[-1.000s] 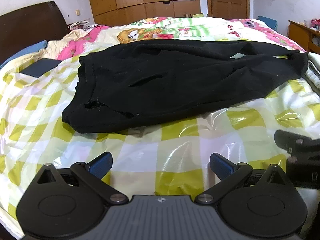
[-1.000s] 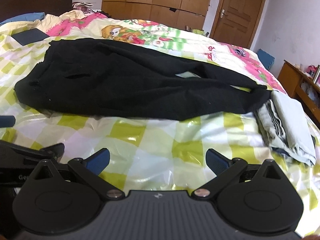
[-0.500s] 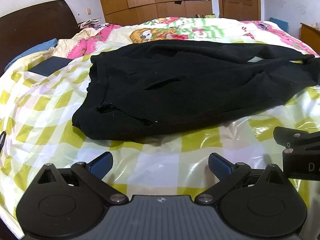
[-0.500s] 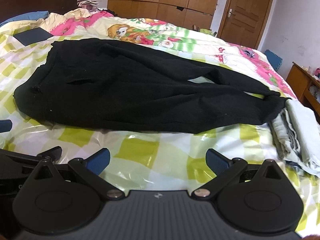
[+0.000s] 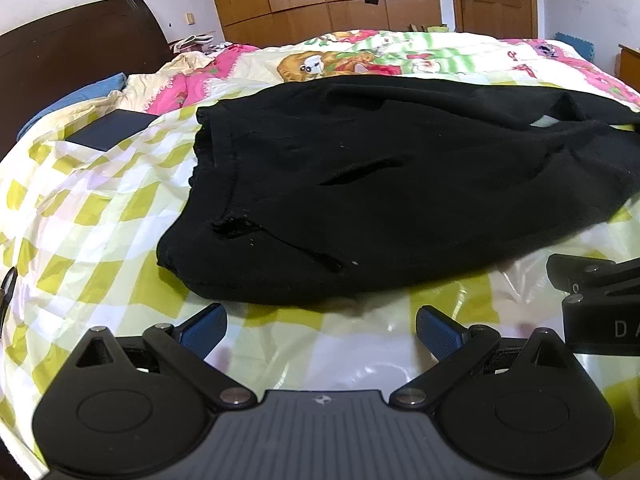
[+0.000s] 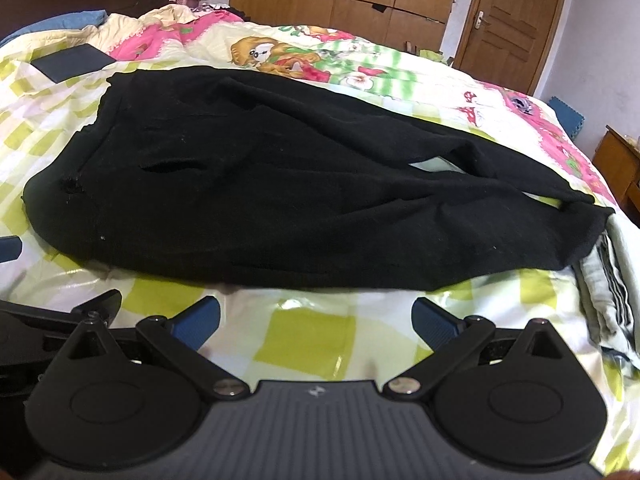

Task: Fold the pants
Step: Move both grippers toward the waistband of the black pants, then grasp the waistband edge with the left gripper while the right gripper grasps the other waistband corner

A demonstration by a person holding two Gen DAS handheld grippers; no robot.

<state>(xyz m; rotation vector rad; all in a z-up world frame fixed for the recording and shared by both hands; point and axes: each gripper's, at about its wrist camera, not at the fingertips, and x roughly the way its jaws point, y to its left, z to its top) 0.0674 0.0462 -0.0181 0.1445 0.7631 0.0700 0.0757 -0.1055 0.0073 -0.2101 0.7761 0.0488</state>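
Black pants: leg ends cut off at the left wrist view's right edge | right gripper: only partly seen there, fingers out of frame | folded grey clothes: partly covered by a pant cuff, clipped by the right wrist view's rim

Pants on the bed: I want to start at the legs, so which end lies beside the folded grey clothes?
The leg-cuff end, at the right of the black pants, touches the folded grey clothes. The waistband end lies at the left, nearer the dark flat item.
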